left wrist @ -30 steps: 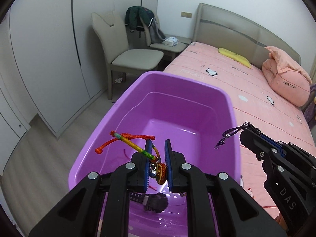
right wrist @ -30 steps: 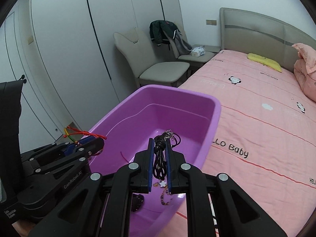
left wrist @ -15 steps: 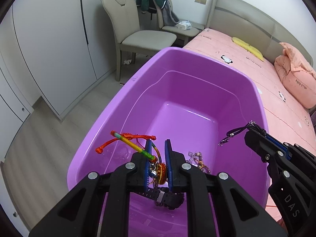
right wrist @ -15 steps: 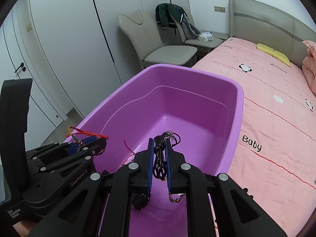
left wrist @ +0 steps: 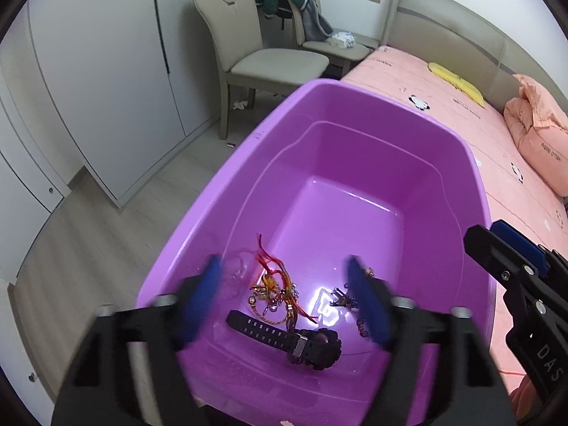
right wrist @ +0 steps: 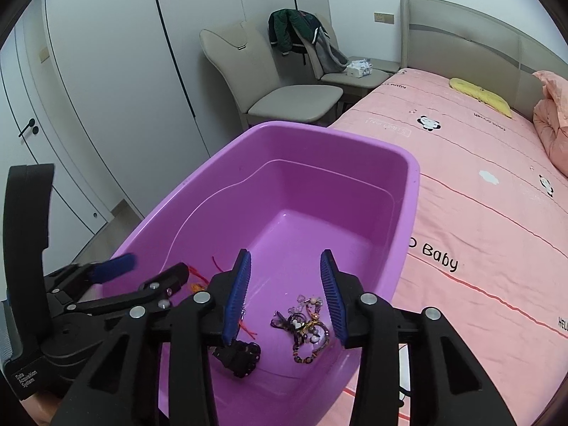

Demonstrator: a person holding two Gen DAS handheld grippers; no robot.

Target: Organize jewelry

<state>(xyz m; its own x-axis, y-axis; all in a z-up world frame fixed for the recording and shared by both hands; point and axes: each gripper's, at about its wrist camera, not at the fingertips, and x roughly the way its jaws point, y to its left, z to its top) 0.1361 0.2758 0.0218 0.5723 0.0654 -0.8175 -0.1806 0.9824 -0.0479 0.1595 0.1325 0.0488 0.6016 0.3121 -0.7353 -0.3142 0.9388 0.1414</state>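
Note:
A purple plastic tub [left wrist: 355, 106] stands on the pink bed. On its floor lie a red and yellow braided bracelet [left wrist: 275, 280], a black watch [left wrist: 294, 337] and a dark cord necklace with beads [right wrist: 307, 323]. My left gripper [left wrist: 287, 294] hovers over the tub's near end, jaws opening wide and blurred, with nothing between them. My right gripper [right wrist: 284, 296] is above the necklace, its jaws also opening and holding nothing. In the right wrist view the left gripper [right wrist: 149, 271] reaches over the tub's left rim, with the watch [right wrist: 241, 355] lying below. The right gripper [left wrist: 514, 269] shows at the tub's right rim.
The pink bedsheet [right wrist: 479, 184] spreads to the right, with a yellow pillow [right wrist: 479, 94] and a pink quilt [left wrist: 536, 142] at its head. A beige chair [left wrist: 262, 60], a second chair with jackets [right wrist: 301, 32] and white wardrobe doors [left wrist: 88, 71] stand beyond the tub.
Both grippers sank closer over the tub and went from shut to open. The braided bracelet dropped from the left one and the cord necklace from the right one onto the tub floor.

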